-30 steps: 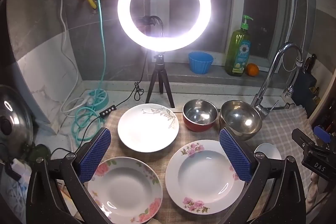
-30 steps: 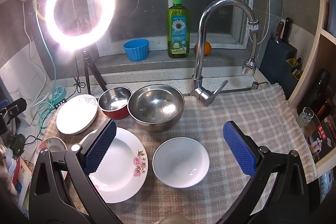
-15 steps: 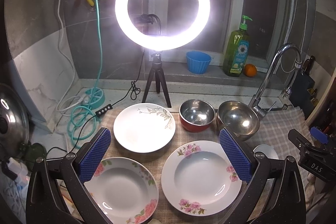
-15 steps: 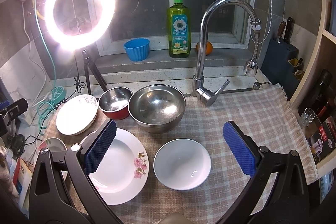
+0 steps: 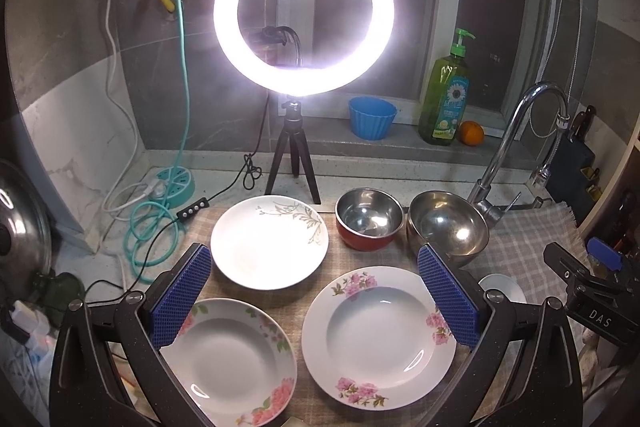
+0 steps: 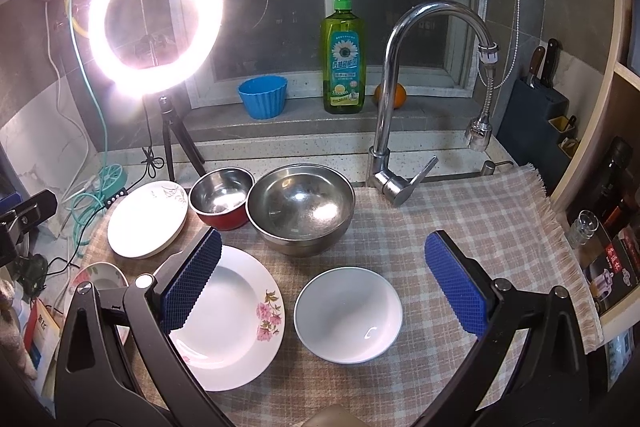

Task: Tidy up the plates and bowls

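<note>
My left gripper point(image 5: 314, 291) hangs open above three plates: a white plate with a grey leaf pattern point(image 5: 269, 241), a pink-flowered plate at near left point(image 5: 228, 363) and a pink-flowered deep plate point(image 5: 378, 337) at near right. Behind them stand a red-sided steel bowl point(image 5: 369, 218) and a larger steel bowl point(image 5: 448, 227). My right gripper point(image 6: 322, 283) is open too, over a small white bowl point(image 6: 347, 314), with the flowered deep plate point(image 6: 236, 315) under its left finger. The steel bowl point(image 6: 300, 213), red bowl point(image 6: 222, 197) and leaf plate point(image 6: 148, 219) sit farther back. Nothing is held.
A lit ring light on a tripod point(image 5: 304, 13) stands behind the dishes, with cables and a teal power strip point(image 5: 174, 185) to the left. A faucet point(image 6: 394, 99) rises at the back of the checked cloth point(image 6: 480, 227). Soap bottle point(image 6: 344, 55), blue cup point(image 6: 263, 97) and orange rest on the sill.
Both views have shifted slightly, the left gripper drifting a little back and up from the plates. The dishes have not moved and both grippers stay open.
</note>
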The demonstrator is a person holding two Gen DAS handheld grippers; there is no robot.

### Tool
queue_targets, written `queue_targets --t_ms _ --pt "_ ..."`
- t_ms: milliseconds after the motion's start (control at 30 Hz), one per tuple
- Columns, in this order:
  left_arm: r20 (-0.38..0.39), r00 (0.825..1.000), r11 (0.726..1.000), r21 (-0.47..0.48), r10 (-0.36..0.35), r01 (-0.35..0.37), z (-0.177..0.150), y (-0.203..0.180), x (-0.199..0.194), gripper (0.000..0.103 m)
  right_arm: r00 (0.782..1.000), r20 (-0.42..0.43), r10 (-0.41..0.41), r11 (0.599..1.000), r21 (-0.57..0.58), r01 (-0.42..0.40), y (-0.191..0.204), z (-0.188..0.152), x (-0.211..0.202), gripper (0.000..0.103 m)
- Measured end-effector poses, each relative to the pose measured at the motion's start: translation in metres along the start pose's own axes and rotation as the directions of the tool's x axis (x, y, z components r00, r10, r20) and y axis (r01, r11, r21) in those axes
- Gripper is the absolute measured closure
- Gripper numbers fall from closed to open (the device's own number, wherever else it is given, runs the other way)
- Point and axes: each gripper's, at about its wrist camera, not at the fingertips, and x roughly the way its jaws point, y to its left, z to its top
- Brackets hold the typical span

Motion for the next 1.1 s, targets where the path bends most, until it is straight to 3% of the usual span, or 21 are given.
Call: queue_targets --t_ms 1100 --pt "-0.026 0.999 1.0 0.013 -0.02 0.02 -0.002 0.003 0.011 0.001 1.0 -0.002 -0.008 1.0 -0.008 0.008 0.004 0.01 -0.001 0.0"
